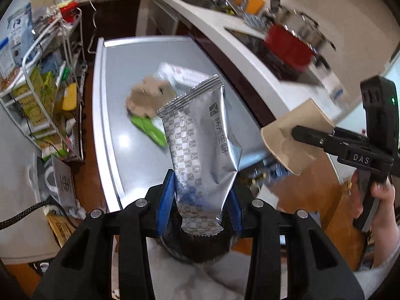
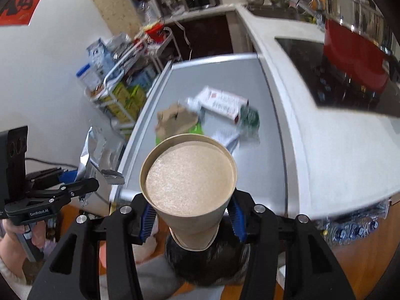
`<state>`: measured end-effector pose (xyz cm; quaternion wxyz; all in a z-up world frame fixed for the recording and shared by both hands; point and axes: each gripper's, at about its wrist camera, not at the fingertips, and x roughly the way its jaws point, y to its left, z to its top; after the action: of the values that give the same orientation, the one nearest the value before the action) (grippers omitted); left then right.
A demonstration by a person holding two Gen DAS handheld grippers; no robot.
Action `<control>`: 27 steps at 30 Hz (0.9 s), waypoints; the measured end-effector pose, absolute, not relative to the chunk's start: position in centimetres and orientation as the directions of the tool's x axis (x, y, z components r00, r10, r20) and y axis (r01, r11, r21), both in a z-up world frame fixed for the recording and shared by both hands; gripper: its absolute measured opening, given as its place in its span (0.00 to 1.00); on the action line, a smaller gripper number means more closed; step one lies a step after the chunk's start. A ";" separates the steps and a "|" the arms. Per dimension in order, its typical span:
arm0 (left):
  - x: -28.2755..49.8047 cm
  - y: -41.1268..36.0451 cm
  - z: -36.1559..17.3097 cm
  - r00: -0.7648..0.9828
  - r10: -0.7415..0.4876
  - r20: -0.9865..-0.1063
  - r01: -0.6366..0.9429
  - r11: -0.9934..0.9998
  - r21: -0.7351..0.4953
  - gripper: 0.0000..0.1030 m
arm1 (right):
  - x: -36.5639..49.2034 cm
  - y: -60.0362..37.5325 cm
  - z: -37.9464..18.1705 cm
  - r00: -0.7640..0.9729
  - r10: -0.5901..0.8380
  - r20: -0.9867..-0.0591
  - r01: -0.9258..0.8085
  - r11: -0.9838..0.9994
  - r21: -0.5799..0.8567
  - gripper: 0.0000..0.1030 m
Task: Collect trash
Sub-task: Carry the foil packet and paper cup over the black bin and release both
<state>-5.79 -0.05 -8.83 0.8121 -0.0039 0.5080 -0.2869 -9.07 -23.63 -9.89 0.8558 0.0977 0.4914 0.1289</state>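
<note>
- Left tongs [image 1: 201, 200]: clenched on a silver foil wrapper [image 1: 200, 145], which is held upright between the blue pads [image 1: 166, 200], clear above the grey table [image 1: 117, 115].
- Right tongs [image 2: 191, 215]: clenched on a brown paper cup [image 2: 188, 177], gripped by its side wall, with its flat base turned toward the camera.
- In the left wrist view the cup [image 1: 292, 137] is seen from the side, pinched by the black fingers of the right tongs [image 1: 307, 135]; a hand [image 1: 382, 205] is wrapped round the handle.
- In the right wrist view the left tongs [image 2: 82, 185] and the wrapper [image 2: 92, 155] are seen at the left, beside the table edge.
- Still lying on the table [image 2: 250, 175]: a crumpled brown paper [image 1: 147, 97], a green packet [image 1: 150, 130] partly under it, and a white printed carton [image 2: 222, 103]; these are clustered near the middle, touching or overlapping.
- A wire rack [image 1: 50, 95] stuffed with packets is noted beside the table, and a red pot [image 2: 355, 57] on the white worktop.
</note>
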 end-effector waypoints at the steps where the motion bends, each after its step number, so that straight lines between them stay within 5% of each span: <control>1: -6.4 -0.3 -9.3 0.301 -0.470 -0.830 0.469 0.831 -0.301 0.39 | -9.6 -23.4 -10.6 0.463 0.320 -0.826 -0.128 0.947 0.295 0.47; 16: -12.1 -3.6 -25.2 0.066 -0.307 -0.949 0.489 0.839 -0.238 0.39 | -13.4 -21.2 -27.7 0.148 0.309 -0.939 -0.051 0.951 0.305 0.47; 25: -10.8 -4.8 -30.4 0.002 -0.282 -0.959 0.449 0.858 -0.251 0.39 | -12.3 -21.0 -31.7 0.089 0.283 -0.955 -0.004 0.959 0.284 0.48; 27: -10.4 -4.8 -30.7 -0.011 -0.288 -0.958 0.445 0.856 -0.263 0.51 | -12.2 -21.1 -32.2 0.083 0.280 -0.956 0.012 0.959 0.282 0.53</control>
<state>-10.42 -4.79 -30.67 0.7006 0.0594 0.6612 -0.2617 -12.19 -21.12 -32.21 0.7277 0.1089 0.6709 0.0919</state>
